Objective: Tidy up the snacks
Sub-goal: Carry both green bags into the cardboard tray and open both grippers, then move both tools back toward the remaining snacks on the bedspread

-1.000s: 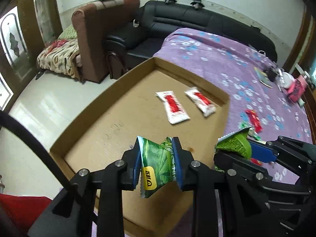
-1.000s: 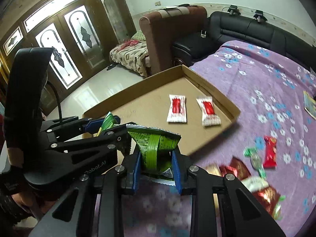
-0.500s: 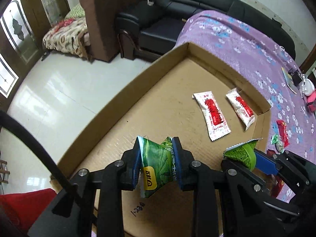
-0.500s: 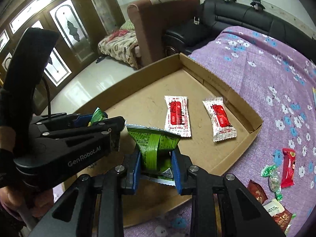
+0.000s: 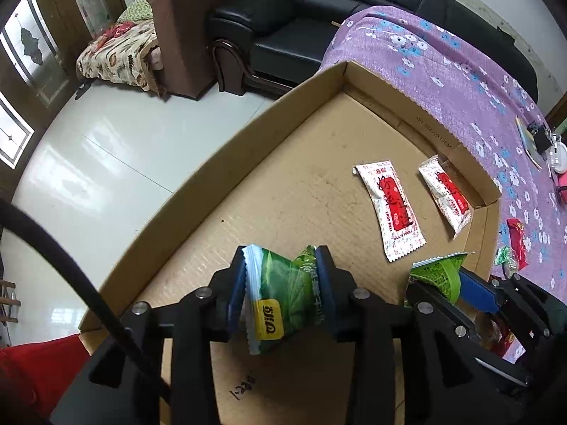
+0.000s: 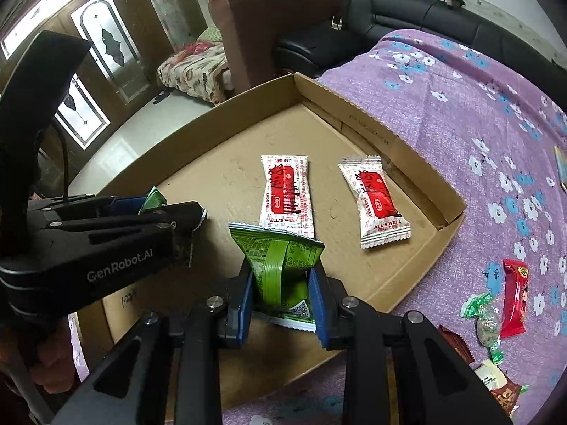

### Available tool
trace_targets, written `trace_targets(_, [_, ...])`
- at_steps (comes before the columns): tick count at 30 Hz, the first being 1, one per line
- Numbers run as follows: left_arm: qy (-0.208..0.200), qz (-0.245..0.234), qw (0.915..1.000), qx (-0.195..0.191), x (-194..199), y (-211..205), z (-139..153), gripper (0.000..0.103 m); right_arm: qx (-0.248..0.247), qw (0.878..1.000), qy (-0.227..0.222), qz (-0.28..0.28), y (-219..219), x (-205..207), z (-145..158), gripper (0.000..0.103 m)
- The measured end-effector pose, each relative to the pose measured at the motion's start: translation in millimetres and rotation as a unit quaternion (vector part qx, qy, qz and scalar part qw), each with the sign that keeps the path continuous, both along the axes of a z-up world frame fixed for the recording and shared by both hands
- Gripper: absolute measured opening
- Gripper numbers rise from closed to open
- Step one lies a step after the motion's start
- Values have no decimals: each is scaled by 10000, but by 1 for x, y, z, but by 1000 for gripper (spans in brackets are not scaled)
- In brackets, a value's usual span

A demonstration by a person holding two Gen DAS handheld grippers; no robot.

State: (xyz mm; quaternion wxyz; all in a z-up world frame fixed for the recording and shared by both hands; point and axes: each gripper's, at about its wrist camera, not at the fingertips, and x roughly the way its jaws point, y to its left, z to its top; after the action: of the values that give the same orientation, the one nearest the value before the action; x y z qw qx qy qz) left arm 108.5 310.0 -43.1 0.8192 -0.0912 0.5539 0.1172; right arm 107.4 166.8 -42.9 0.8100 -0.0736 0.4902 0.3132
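My left gripper [image 5: 281,292] is shut on a green snack packet [image 5: 283,297] and holds it above the near part of a shallow cardboard tray [image 5: 219,156]. My right gripper [image 6: 281,297] is shut on a second green snack packet [image 6: 280,269], also over the tray [image 6: 418,156]. Two white-and-red packets [image 6: 287,194] [image 6: 375,202] lie flat side by side in the tray's far part. In the left wrist view the right gripper [image 5: 443,279] shows at lower right; in the right wrist view the left gripper [image 6: 166,209] shows at left.
The tray rests on a purple flowered cloth [image 6: 478,99]. Several loose snacks lie on the cloth right of the tray, among them a red packet [image 6: 514,297] and a green candy [image 6: 482,311]. A black sofa [image 5: 319,17] and brown armchair [image 6: 269,24] stand behind.
Both grippers, each still holding its green packet, have moved forward over the tray and come lower; the tray and the two red-and-white packets look closer.
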Motion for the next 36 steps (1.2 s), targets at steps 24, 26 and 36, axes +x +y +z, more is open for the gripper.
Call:
trace_targets(24, [-357,5,9966,749,-25,-36,29,71,134,9995,-258,91,-43,-24,27,59])
trace_targets(26, [-396,-28,9963,757,-30,-45,32,71,173,9995,-244,91,-52,-28,28,60])
trace_targets(36, [-553,-399,9957,623,-56,-99,44,71,492,9980,-264,-283,-138,-47,32,61])
